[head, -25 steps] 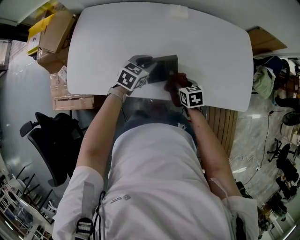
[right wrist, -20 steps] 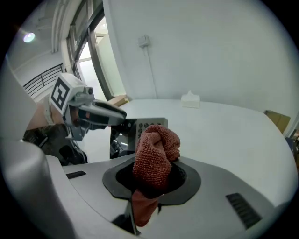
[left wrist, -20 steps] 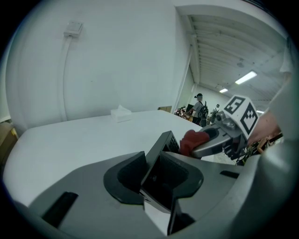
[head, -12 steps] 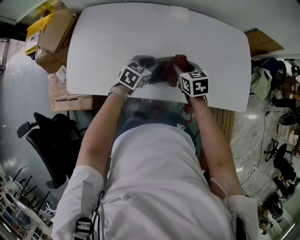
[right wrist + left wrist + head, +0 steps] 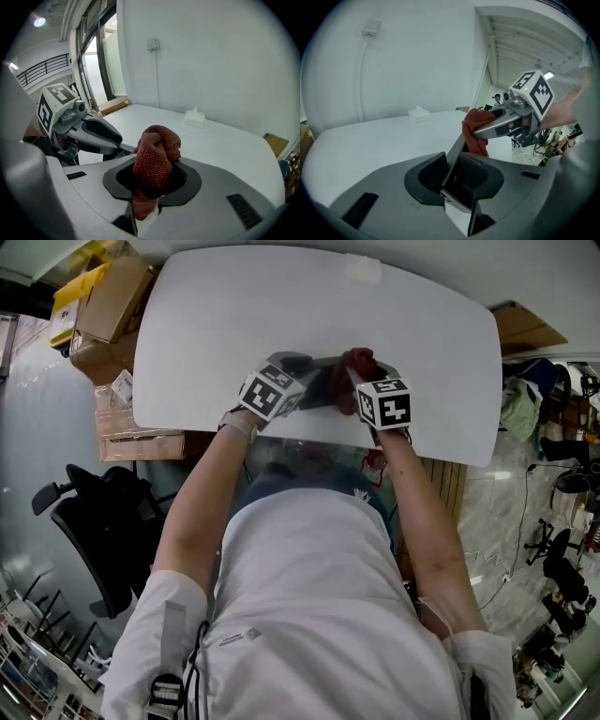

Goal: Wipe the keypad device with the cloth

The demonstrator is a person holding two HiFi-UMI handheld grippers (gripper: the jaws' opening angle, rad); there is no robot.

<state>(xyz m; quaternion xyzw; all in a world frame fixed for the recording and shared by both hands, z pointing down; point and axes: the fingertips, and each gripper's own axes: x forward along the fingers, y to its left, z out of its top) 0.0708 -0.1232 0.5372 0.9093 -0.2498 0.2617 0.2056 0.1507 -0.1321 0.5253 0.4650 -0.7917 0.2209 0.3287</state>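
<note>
My left gripper (image 5: 306,381) is shut on the keypad device (image 5: 324,381), a dark flat slab held up off the white table (image 5: 216,324). In the left gripper view the keypad device (image 5: 458,149) stands edge-on between my jaws. A rust-red cloth (image 5: 360,360) is bunched in my right gripper (image 5: 364,373), which is shut on it. The cloth (image 5: 475,127) lies against the device's far right end. In the right gripper view the cloth (image 5: 156,157) fills the jaws, and the left gripper (image 5: 96,132) sits just to its left.
A small white box (image 5: 364,268) rests at the table's far edge, near the wall. Cardboard boxes (image 5: 108,310) are stacked on the floor at the left, with a black office chair (image 5: 89,521) nearer me. The person's torso hides the table's near edge.
My right gripper has carried the cloth from beside the table's near edge up to the device's far right end. The left gripper and the device have stayed put.
</note>
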